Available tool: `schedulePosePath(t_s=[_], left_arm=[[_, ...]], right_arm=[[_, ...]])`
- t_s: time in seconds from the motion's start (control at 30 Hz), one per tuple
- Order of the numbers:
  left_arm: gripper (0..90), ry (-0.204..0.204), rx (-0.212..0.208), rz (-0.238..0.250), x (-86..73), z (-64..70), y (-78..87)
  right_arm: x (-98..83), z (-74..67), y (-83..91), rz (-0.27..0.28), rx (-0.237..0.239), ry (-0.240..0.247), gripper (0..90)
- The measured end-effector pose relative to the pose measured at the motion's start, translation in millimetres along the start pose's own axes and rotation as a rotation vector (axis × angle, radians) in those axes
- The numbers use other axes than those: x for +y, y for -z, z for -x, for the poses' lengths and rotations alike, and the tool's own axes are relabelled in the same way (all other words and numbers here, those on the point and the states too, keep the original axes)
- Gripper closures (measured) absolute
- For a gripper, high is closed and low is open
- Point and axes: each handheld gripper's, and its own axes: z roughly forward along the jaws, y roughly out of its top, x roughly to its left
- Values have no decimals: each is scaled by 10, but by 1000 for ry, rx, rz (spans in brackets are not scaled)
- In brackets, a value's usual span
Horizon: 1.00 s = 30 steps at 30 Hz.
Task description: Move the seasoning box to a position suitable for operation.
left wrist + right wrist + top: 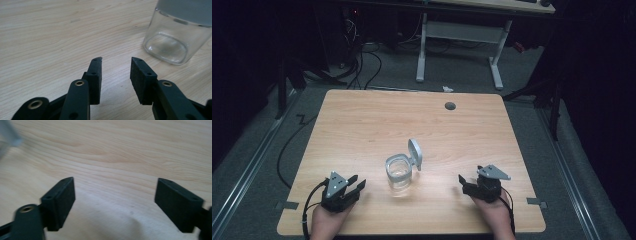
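**Jar sits between both hand-held grippers, lid flipped open**

Clear glass jar point(398, 173) stands upright just below centre of the high view, on the wood surface point(362, 125). Hinged grey lid point(415, 152) is swung up and back, leaning toward upper right of the jar. Jar looks empty. Long axis vertical, mouth up.

Left hand-held gripper point(357, 185) is lower left of the jar, jaws spread with a moderate gap, nothing between them. In the left gripper view the jar base point(166, 47) is ahead and to the upper right of the jaw tips, near but not touching.

Right hand-held gripper point(462, 181) is lower right of the jar, jaws spread wide, empty. Its own view is motion-blurred; a blurred grey-clear shape shows at upper left, likely the jar.

Judgement: left looks slightly nearer, and both point inward at the jar.

Surface otherwise bare except a grey grommet point(450, 106) upper right. Room is dark: grey carpet, cables point(362, 65) upper left, white-legged desk point(462, 40) at top.
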Motion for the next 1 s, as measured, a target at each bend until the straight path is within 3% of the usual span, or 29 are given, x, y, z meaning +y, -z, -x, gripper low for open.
schedulePosePath(t_s=[0.07, 0.1, 0.17, 0.3, 0.33, 0.37, 0.47, 0.53, 0.57, 0.6, 0.83, 1.0], left_arm=[[620, 8, -4, 11, -20, 44, -28], [628, 8, -4, 11, -20, 44, -28], [642, 39, -23, 4, -35, 103, -58], [672, 22, -56, -16, -49, 185, -65], [685, 33, -86, -36, -57, 234, -70], [708, 33, -86, -36, -57, 234, -70], [806, 48, -121, -58, -93, 324, -84], [900, 29, -128, -59, -106, 364, -86], [900, 29, -128, -59, -106, 364, -86], [900, 21, -138, -62, -110, 403, -86], [900, 3, -146, -73, -175, 559, -176], [900, -2, -147, -85, -188, 624, -195]], right_arm=[[-22, 5, 41, 8, 57, -34, 219], [-22, 5, 41, 8, 57, -34, 219], [-55, 53, 74, -1, 96, -110, 239], [-82, 58, 111, 7, 78, -95, 328], [-83, 68, 125, 15, 82, -91, 375], [-83, 68, 125, 15, 82, -91, 375], [-104, 53, 123, 16, 88, -81, 499], [-120, 39, 109, 9, 136, -71, 574], [-120, 39, 109, 9, 136, -71, 574], [-119, -1, 95, -5, 153, -55, 629], [-99, -63, 56, -1, 172, -27, 604], [-111, -21, 76, 8, 188, -51, 571]])
